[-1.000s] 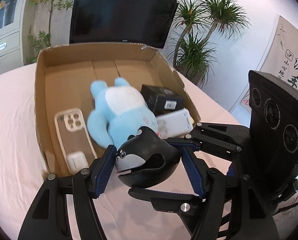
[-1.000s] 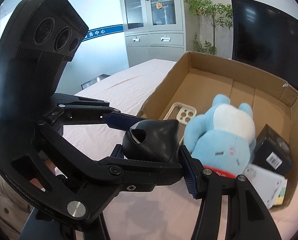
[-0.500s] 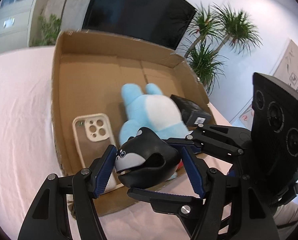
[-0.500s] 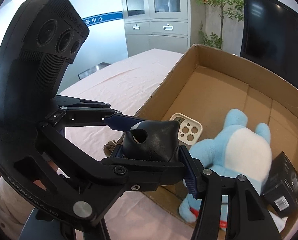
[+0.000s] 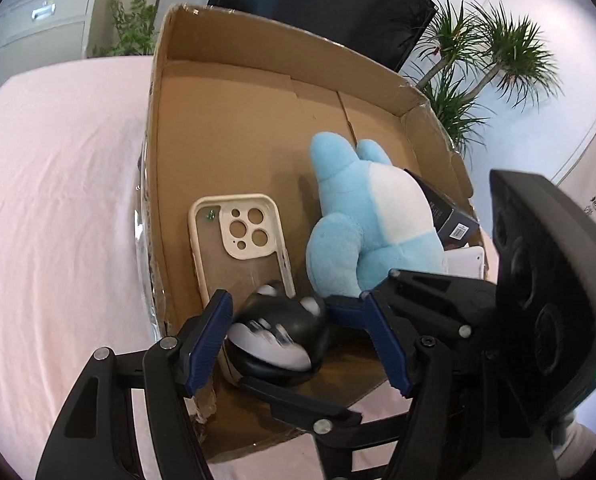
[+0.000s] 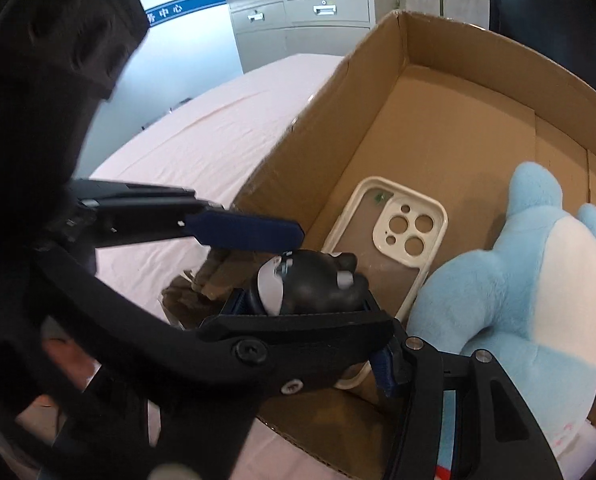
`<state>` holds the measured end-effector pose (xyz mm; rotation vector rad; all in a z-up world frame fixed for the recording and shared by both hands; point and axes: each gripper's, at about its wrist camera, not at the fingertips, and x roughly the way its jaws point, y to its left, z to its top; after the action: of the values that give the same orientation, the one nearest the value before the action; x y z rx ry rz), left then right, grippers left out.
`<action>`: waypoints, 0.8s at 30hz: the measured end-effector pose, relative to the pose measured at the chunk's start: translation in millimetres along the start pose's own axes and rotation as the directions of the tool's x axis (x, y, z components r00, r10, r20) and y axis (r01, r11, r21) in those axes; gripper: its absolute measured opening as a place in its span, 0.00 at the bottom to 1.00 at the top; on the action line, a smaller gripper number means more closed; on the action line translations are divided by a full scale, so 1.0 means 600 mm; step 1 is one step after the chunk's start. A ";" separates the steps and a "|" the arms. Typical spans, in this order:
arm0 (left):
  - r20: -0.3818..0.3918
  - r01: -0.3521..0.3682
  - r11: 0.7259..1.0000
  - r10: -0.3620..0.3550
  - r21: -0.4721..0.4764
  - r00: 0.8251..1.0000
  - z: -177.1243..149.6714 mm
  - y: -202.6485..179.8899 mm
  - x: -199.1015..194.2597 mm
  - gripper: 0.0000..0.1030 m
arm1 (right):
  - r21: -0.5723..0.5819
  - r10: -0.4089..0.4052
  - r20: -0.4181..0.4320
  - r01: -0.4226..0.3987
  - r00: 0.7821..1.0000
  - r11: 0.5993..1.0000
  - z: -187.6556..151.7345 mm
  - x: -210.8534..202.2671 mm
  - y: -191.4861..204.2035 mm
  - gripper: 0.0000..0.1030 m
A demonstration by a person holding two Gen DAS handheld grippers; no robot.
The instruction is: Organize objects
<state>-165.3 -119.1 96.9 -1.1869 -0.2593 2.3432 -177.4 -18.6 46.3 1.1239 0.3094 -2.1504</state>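
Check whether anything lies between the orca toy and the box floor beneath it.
Yes: the phone case lies flat on the box floor, seemingly right under the orca toy. The blue plush lies close beside it on the right; bare floor shows further back.

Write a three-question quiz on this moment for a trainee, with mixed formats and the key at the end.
1. Multiple choice: what lies flat on the floor of the cardboard box beside the blue plush? A) a phone case B) a mug C) scissors
2. True or false: the blue plush lies on the tablecloth outside the cardboard box.
3. Fill in: the black-and-white toy over the box's near corner is shaped like an ____.

Key: 1 A; 2 false; 3 orca.
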 end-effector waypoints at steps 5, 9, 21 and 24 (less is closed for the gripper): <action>0.093 -0.021 1.000 0.020 0.012 0.995 0.007 -0.029 -0.039 0.81 | 0.007 -0.059 0.040 0.059 0.997 0.998 -0.011 -0.050 0.001 0.55; 0.149 -0.088 0.994 0.076 0.072 0.986 0.006 -0.074 -0.063 0.99 | 0.046 -0.215 0.048 0.213 0.975 0.976 -0.035 -0.106 -0.017 0.73; 0.282 -0.165 0.972 0.112 0.170 0.953 -0.040 -0.241 -0.068 0.99 | 0.235 -0.629 0.048 0.604 0.776 0.762 -0.171 -0.251 -0.075 0.78; 0.329 -0.235 0.959 0.173 0.158 0.928 -0.065 -0.256 -0.066 0.99 | 0.269 -0.626 0.073 0.589 0.776 0.762 -0.195 -0.275 -0.075 0.93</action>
<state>-61.5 -9.3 159.3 -0.7781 -0.0074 2.6676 -67.9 148.2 103.0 1.0593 0.4008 -2.9102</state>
